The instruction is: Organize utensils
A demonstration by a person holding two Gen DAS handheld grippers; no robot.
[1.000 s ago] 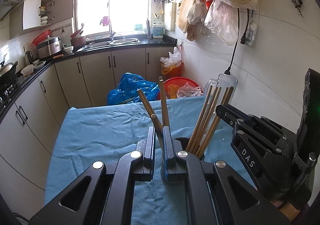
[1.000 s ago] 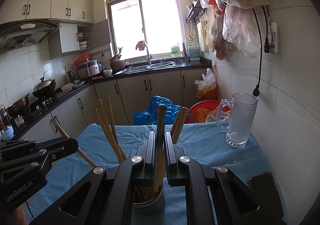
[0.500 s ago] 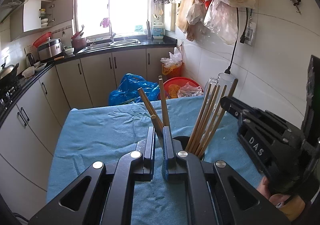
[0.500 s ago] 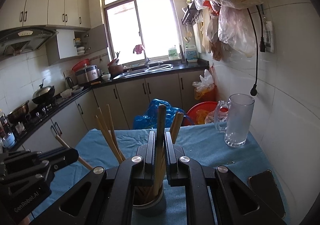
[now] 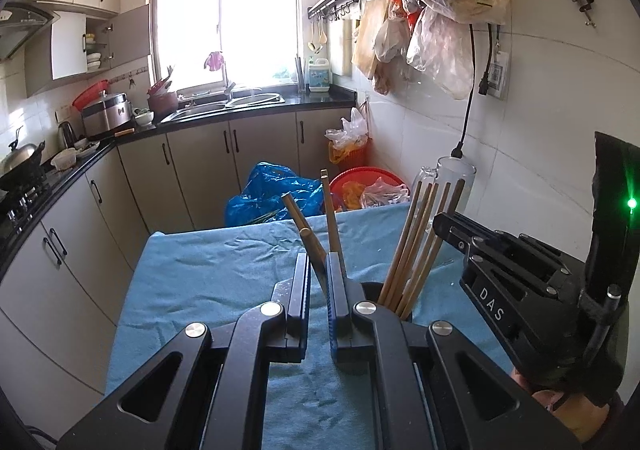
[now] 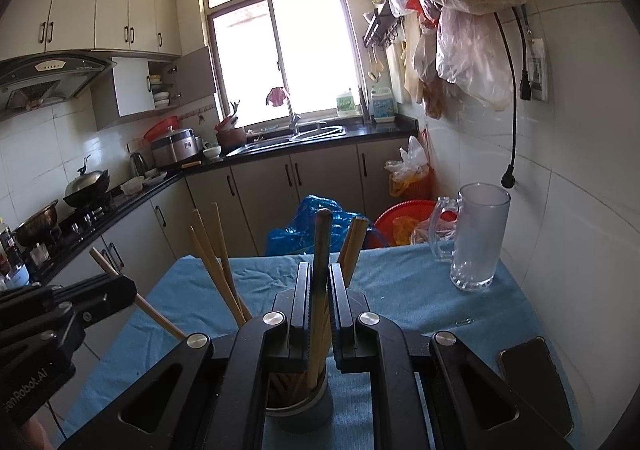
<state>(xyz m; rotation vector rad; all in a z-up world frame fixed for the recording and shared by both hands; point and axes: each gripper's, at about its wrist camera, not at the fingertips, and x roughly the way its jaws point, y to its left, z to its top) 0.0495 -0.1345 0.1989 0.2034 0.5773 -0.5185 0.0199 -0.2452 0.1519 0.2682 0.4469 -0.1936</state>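
Note:
A dark cup (image 6: 298, 406) full of several wooden chopsticks (image 5: 416, 246) stands on the blue cloth (image 5: 208, 274). My left gripper (image 5: 319, 274) is shut on one chopstick (image 5: 310, 246), which slants up and to the left; its lower end is hidden behind the fingers. My right gripper (image 6: 319, 286) is shut on a darker chopstick (image 6: 321, 250) that stands upright with its lower end in the cup. In the right wrist view the left gripper (image 6: 52, 314) is at the lower left with its chopstick (image 6: 156, 316). In the left wrist view the right gripper (image 5: 520, 282) is at the right.
A clear glass mug (image 6: 476, 238) stands at the table's far right by the tiled wall. A phone (image 6: 536, 382) lies at the near right. Beyond the table are a blue bag (image 5: 272, 193), a red basin (image 5: 368, 185) and kitchen cabinets.
Both grippers have risen a little, still shut on their chopsticks. The right gripper has drawn slightly away from the cup in the left wrist view.

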